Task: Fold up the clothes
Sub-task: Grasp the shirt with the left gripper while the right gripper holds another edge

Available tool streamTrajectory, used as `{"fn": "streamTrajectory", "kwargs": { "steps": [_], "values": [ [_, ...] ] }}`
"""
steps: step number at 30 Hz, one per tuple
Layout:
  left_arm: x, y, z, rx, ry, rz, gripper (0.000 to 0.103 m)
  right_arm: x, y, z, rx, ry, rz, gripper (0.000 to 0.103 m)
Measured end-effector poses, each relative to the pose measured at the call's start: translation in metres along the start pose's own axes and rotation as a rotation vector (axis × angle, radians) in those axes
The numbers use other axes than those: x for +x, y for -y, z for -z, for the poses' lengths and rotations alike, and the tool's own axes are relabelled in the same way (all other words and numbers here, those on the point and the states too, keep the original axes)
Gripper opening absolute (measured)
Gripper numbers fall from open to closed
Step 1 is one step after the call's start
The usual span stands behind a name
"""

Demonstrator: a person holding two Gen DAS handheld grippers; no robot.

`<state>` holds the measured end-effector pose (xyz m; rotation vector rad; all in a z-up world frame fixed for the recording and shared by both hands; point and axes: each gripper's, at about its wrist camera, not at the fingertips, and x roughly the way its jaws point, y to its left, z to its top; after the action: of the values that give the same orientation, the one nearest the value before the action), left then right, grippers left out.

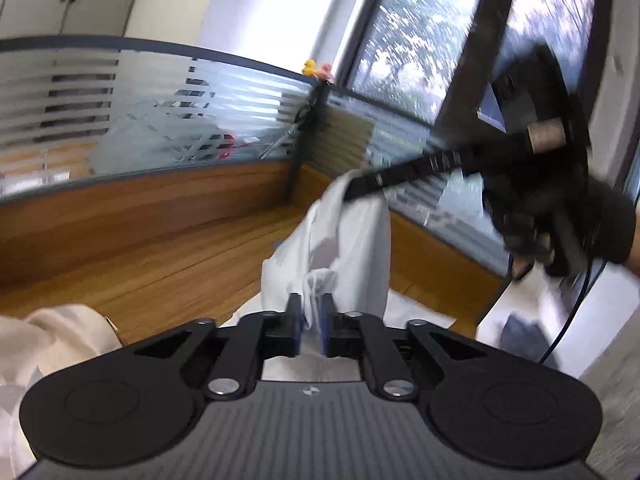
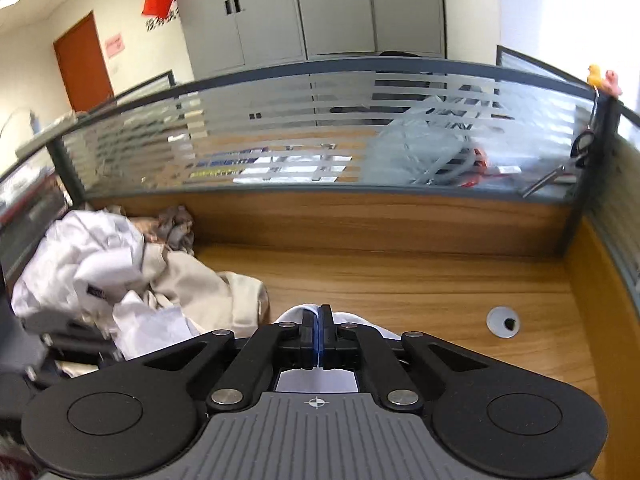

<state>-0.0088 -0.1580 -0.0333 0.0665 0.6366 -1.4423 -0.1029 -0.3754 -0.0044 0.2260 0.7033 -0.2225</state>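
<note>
Left wrist view first: the left tongs (image 1: 311, 312) sit at bottom centre, clamped on a bunched fold of the white garment (image 1: 340, 236), which rises up the middle of the frame above the wooden worktop (image 1: 168, 264). At upper right, blurred, the right tongs (image 1: 352, 192) bite the garment's top edge, a gloved hand (image 1: 560, 228) behind them.

Over to the right wrist view: the right tongs are pressed together at bottom centre with a thin edge of white cloth pinched between them. A heap of unfolded clothes (image 2: 120, 272) waits at left on the worktop.

My read: this is early going. One garment is lifted by two points, no fold laid yet, and the pile is untouched.
</note>
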Motion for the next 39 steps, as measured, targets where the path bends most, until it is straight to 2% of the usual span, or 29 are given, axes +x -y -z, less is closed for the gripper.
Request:
{"fn": "streamTrajectory", "kwargs": {
  "steps": [4, 5, 8, 10, 12, 17, 19, 20, 23, 25, 29, 31, 36, 39],
  "values": [
    [-0.006, -0.011, -0.017, -0.057, 0.036, -0.014, 0.026, -0.007, 0.002, 0.004, 0.016, -0.003, -0.004, 0.003],
    [-0.003, -0.012, -0.021, -0.044, 0.036, -0.024, 0.03, -0.009, 0.002, 0.004, 0.019, -0.004, -0.007, 0.003],
    [0.006, -0.011, -0.034, -0.002, 0.026, -0.044, 0.032, -0.014, 0.0, 0.006, 0.017, -0.005, -0.016, 0.003],
    [0.021, -0.006, -0.04, 0.042, -0.008, -0.027, 0.036, -0.018, -0.003, 0.008, 0.013, -0.002, -0.018, 0.003],
    [0.036, -0.001, -0.044, 0.092, -0.038, -0.007, 0.045, -0.022, -0.005, 0.01, 0.01, 0.003, -0.021, 0.003],
    [0.062, 0.019, -0.038, 0.205, -0.102, 0.019, 0.052, -0.032, -0.007, 0.014, 0.007, 0.02, -0.027, 0.003],
    [0.073, 0.026, -0.034, 0.232, -0.105, -0.015, 0.053, -0.036, -0.006, 0.015, 0.013, 0.028, -0.033, 0.003],
    [0.076, 0.027, -0.034, 0.233, -0.104, -0.036, 0.052, -0.038, -0.005, 0.015, 0.017, 0.032, -0.037, 0.003],
    [0.083, 0.029, -0.037, 0.218, -0.073, -0.116, 0.015, -0.045, -0.005, 0.016, 0.015, 0.044, -0.033, 0.003],
    [0.085, 0.025, -0.045, 0.195, -0.053, -0.146, 0.008, -0.048, -0.005, 0.017, 0.011, 0.05, -0.027, 0.003],
    [0.08, 0.014, -0.068, 0.087, -0.058, -0.131, 0.004, -0.044, -0.005, 0.016, -0.015, 0.054, 0.014, 0.003],
    [0.074, 0.014, -0.081, 0.066, -0.044, -0.144, 0.003, -0.044, -0.008, 0.011, -0.047, 0.054, 0.02, 0.003],
    [0.053, 0.024, -0.113, 0.113, 0.067, -0.21, 0.003, -0.063, -0.015, -0.009, -0.08, 0.125, -0.018, 0.003],
    [0.04, 0.029, -0.124, 0.158, 0.086, -0.256, 0.003, -0.066, -0.019, -0.022, -0.105, 0.159, -0.024, 0.003]
  ]
}}
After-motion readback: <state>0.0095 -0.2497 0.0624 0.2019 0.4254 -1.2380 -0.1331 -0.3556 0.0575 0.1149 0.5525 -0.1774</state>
